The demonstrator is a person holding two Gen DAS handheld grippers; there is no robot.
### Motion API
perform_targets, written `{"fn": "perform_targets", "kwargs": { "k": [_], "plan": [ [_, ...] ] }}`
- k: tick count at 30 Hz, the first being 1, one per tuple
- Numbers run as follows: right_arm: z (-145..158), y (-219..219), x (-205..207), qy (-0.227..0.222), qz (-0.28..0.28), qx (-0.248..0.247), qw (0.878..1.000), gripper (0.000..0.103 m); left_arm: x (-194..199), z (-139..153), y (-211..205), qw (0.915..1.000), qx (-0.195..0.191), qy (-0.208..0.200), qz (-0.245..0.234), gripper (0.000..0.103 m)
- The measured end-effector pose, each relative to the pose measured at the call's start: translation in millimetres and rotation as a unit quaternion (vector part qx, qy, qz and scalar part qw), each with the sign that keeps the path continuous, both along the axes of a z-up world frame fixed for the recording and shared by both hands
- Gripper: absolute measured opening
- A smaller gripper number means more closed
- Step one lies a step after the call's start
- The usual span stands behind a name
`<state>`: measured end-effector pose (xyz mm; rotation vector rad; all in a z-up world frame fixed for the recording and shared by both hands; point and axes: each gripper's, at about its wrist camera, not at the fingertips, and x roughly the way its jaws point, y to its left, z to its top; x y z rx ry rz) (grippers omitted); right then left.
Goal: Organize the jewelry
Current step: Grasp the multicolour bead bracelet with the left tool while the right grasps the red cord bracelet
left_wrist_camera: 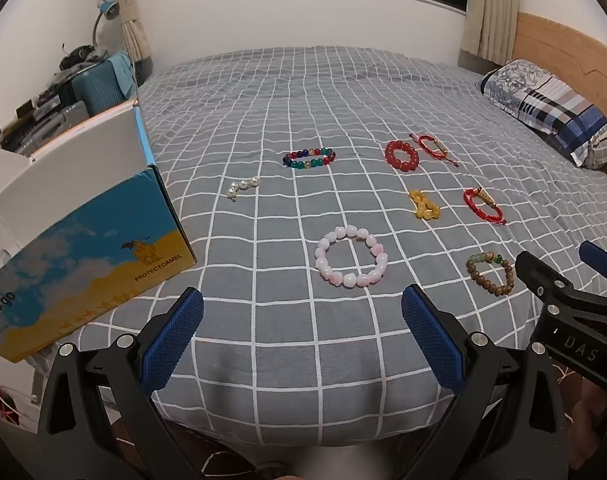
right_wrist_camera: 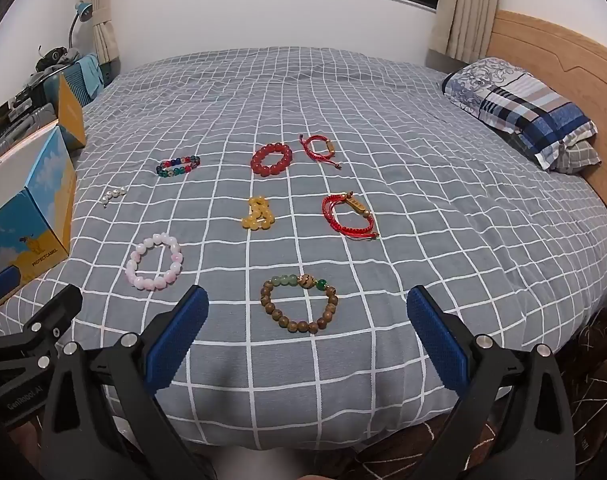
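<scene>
Several bracelets lie on the grey checked bed (left_wrist_camera: 303, 92). A pink bead bracelet (left_wrist_camera: 351, 257) lies just ahead of my open, empty left gripper (left_wrist_camera: 303, 300). A brown wooden bead bracelet (right_wrist_camera: 298, 303) lies between the fingers of my open, empty right gripper (right_wrist_camera: 307, 304). Farther off lie a yellow bead bracelet (right_wrist_camera: 258, 213), two red cord bracelets (right_wrist_camera: 349, 215) (right_wrist_camera: 318, 148), a red bead bracelet (right_wrist_camera: 271, 159), a multicoloured bead bracelet (left_wrist_camera: 309, 157) and a short pearl strand (left_wrist_camera: 242, 189). An open blue and yellow box (left_wrist_camera: 87, 256) stands at the left.
A patterned pillow (right_wrist_camera: 523, 108) lies at the right by the wooden headboard (right_wrist_camera: 563, 52). Clutter and a blue lamp (left_wrist_camera: 107, 10) stand beyond the box at the left. The bed's front edge runs just under both grippers.
</scene>
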<state>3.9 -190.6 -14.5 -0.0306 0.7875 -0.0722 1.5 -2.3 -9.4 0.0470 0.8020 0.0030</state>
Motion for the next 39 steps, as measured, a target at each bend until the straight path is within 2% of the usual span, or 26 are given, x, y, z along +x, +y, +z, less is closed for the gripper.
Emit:
{"fn": "perform_targets", "kwargs": {
  "k": [5,10,13,17,20,25,28,30,34,39],
  "plan": [
    [1,-4,2,-0.005,0.000,-0.007,1.000,0.096,3,4,-2,1.0000,0.000,0.003,-0.002,0.097],
    [20,-16,11,-0.015,0.000,-0.012,1.000,0.096,24,18,-6,0.9993,-0.021,0.019,-0.023,0.097],
    [32,-23,28,-0.008,-0.005,-0.006,1.000,0.096,46,30,-9,0.9984,-0.037,0.024,-0.036,0.097],
    [38,-36,57,0.005,-0.009,-0.010,1.000,0.096,87,40,-19,0.9985,-0.017,0.028,-0.043,0.097],
    [38,-43,81,0.018,-0.014,-0.015,1.000,0.096,121,42,-21,0.9979,-0.021,0.041,-0.045,0.097],
    [13,-51,137,0.059,-0.010,-0.005,0.998,0.096,192,23,-25,0.9966,-0.017,0.071,-0.040,0.097],
    [-11,-55,159,0.079,-0.013,-0.006,0.997,0.096,236,-6,-21,0.9948,-0.011,0.099,-0.019,0.097],
    [-29,-60,168,0.094,-0.009,0.000,0.996,0.096,259,-27,-22,0.9928,-0.007,0.118,-0.022,0.097],
    [-52,-64,180,0.113,-0.006,-0.004,0.994,0.096,284,-57,-15,0.9903,0.009,0.138,-0.012,0.097],
    [-66,-71,188,0.126,-0.010,0.015,0.992,0.094,300,-70,-10,0.9889,-0.016,0.147,-0.017,0.094]
  ]
}}
